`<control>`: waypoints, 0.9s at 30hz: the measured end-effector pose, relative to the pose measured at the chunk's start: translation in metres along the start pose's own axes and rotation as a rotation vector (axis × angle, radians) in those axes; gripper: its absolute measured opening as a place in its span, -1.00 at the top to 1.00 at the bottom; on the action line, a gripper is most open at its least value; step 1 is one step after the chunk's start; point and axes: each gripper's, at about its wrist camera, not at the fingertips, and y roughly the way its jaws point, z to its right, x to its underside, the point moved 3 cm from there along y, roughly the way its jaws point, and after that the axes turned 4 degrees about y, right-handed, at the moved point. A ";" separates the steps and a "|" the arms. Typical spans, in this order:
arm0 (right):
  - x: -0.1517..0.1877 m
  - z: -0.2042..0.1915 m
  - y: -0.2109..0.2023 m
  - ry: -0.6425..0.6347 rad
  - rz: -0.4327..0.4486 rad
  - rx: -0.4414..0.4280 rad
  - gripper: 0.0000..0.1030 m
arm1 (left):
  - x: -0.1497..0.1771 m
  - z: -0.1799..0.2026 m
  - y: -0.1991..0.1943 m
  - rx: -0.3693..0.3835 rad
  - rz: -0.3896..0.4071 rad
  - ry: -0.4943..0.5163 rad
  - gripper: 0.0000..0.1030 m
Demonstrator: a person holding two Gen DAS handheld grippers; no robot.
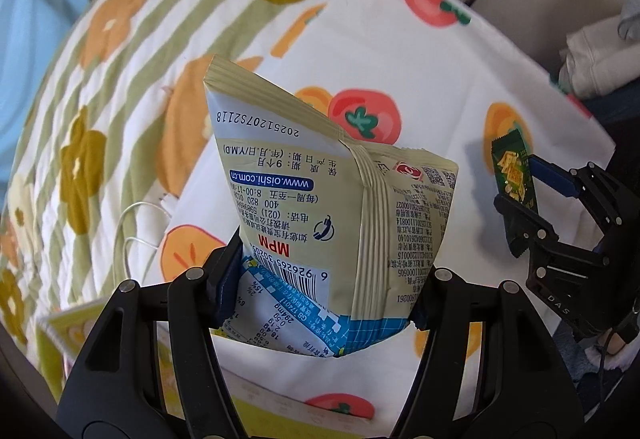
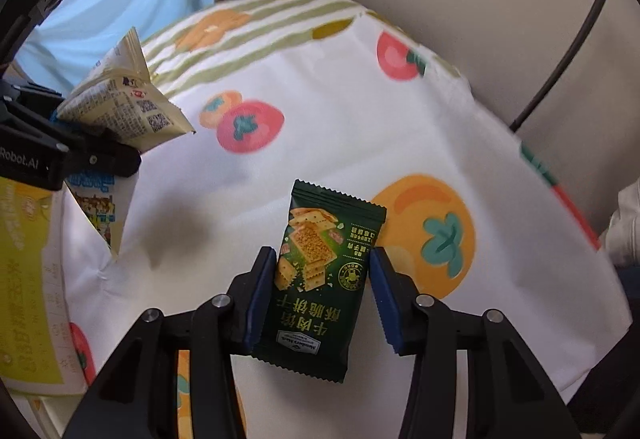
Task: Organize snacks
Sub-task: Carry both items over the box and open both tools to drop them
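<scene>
Jaws hold snack packets (image 1: 320,199) above fruit-print cloth (image 2: 340,127).

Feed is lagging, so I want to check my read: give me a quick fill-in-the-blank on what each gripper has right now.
1. The left gripper holds a cream and ____ snack bag.
2. The right gripper is shut on a dark ____ cracker packet.
3. Both snacks hang above a cloth printed with ____.

Missing words: blue; green; fruit
</scene>
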 end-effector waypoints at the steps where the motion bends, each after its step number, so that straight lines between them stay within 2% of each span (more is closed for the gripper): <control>1: 0.002 0.002 -0.009 -0.006 0.012 -0.006 0.15 | 0.001 0.001 -0.006 -0.003 0.011 -0.014 -0.18; 7: -0.018 0.005 -0.047 -0.062 0.085 -0.071 0.15 | 0.017 0.004 -0.058 -0.023 0.102 -0.154 -0.18; 13: -0.047 -0.012 -0.089 -0.169 0.159 -0.168 0.15 | 0.057 0.005 -0.120 -0.061 0.219 -0.330 -0.18; 19: -0.058 -0.049 -0.133 -0.335 0.209 -0.319 0.15 | 0.123 0.000 -0.172 -0.141 0.299 -0.539 -0.18; 24: -0.053 -0.099 -0.154 -0.450 0.185 -0.489 0.15 | 0.196 -0.015 -0.202 -0.205 0.339 -0.737 -0.18; 27: -0.046 -0.126 -0.160 -0.501 0.174 -0.555 0.15 | 0.237 -0.022 -0.213 -0.241 0.355 -0.832 -0.18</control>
